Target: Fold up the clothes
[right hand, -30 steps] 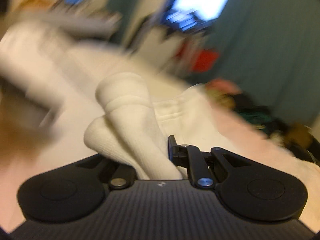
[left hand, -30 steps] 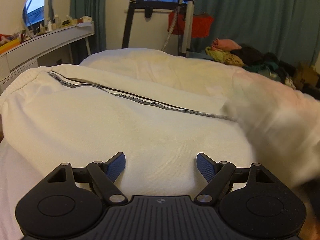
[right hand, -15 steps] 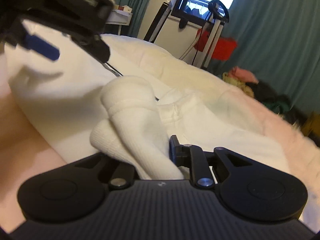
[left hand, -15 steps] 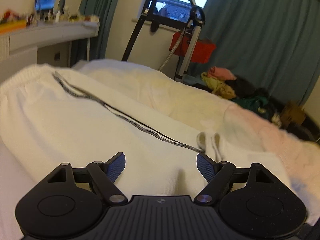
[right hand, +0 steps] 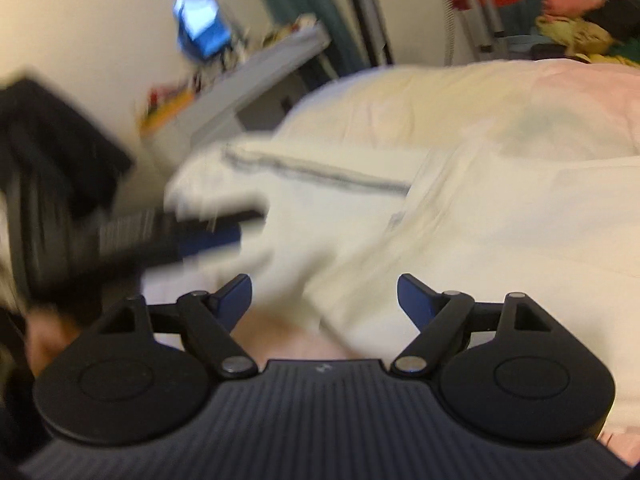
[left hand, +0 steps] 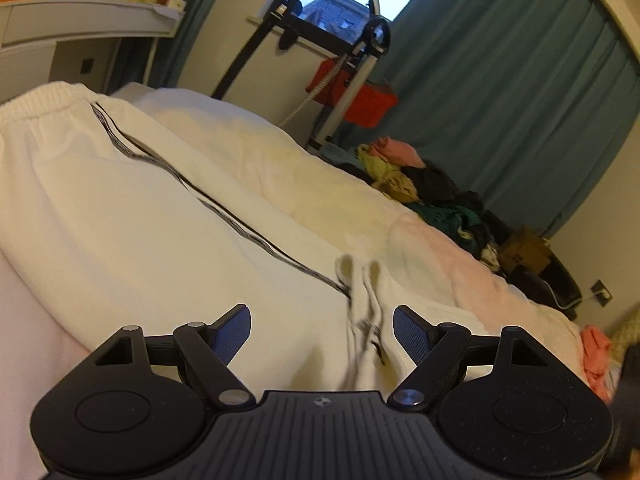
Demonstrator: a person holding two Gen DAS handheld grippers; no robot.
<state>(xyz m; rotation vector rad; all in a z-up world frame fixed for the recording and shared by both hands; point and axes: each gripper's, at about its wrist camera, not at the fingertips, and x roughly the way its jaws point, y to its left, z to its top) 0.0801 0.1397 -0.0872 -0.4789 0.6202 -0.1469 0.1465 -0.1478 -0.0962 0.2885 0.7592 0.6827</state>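
Note:
White track pants (left hand: 132, 216) with a black side stripe (left hand: 224, 212) lie folded across the bed; the elastic waistband (left hand: 36, 100) is at far left and the cuff end (left hand: 364, 304) lies between my left fingers. My left gripper (left hand: 322, 332) is open just above the cloth, holding nothing. My right gripper (right hand: 324, 300) is open and empty over the pants (right hand: 460, 220). The right wrist view is motion-blurred. The left gripper shows there as a dark blur (right hand: 120, 236) at the left.
The bed has a cream duvet (left hand: 280, 160) and a pink blanket (left hand: 480, 276). A pile of mixed clothes (left hand: 424, 184) lies at the far side. A white desk (left hand: 80, 28), a black rack with a red bag (left hand: 352, 92) and teal curtains (left hand: 520, 80) stand behind.
My right gripper has opened and let go of the white cuff it held, then swung away. The cuff now lies on the folded pants. My left gripper has tilted and stayed open.

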